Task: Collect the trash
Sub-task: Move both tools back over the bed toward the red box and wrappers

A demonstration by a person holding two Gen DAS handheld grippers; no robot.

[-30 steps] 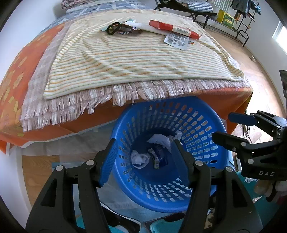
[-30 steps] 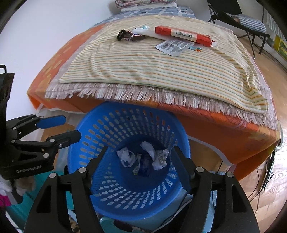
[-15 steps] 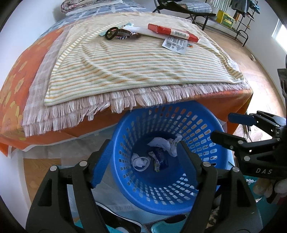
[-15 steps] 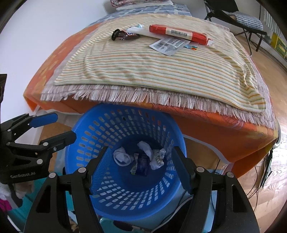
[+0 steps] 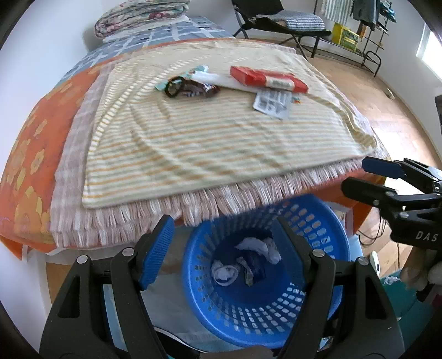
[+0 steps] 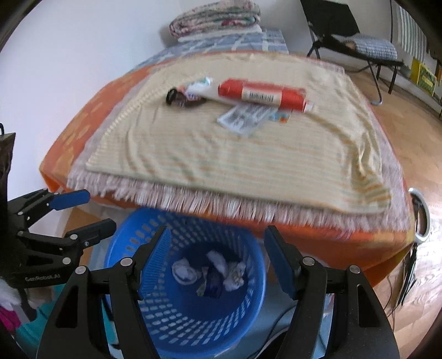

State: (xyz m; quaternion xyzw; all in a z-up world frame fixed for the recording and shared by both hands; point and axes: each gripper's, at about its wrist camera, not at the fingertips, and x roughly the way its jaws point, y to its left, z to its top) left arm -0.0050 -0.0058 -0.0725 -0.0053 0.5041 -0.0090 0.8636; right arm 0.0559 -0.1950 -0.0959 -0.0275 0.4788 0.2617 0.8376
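Both grippers hang above a blue perforated basket (image 5: 262,325) that stands on the floor against the bed's near edge. Crumpled white tissues and a dark wrapper (image 5: 248,265) lie at its bottom. My left gripper (image 5: 222,248) is open and holds nothing. My right gripper (image 6: 216,262) is open and empty too, and shows at the right edge of the left wrist view (image 5: 359,176). On the striped blanket (image 5: 210,143) at the far side lie a red box (image 5: 268,78), a printed paper slip (image 5: 272,103), a white tube (image 5: 212,78) and a dark wrapper with a black ring (image 5: 187,88).
The bed has an orange cover (image 5: 25,171) and a fringed throw hanging over the basket's far rim. Folded quilts (image 6: 215,16) sit at the head by the white wall. A black folding chair (image 6: 350,41) and wooden floor lie to the right. Cables hang at the bed's right corner (image 6: 408,276).
Both grippers have risen and tipped up toward the bed, so the basket sits lower in each view and more of the blanket shows. The left jaws stand wider than a second ago.
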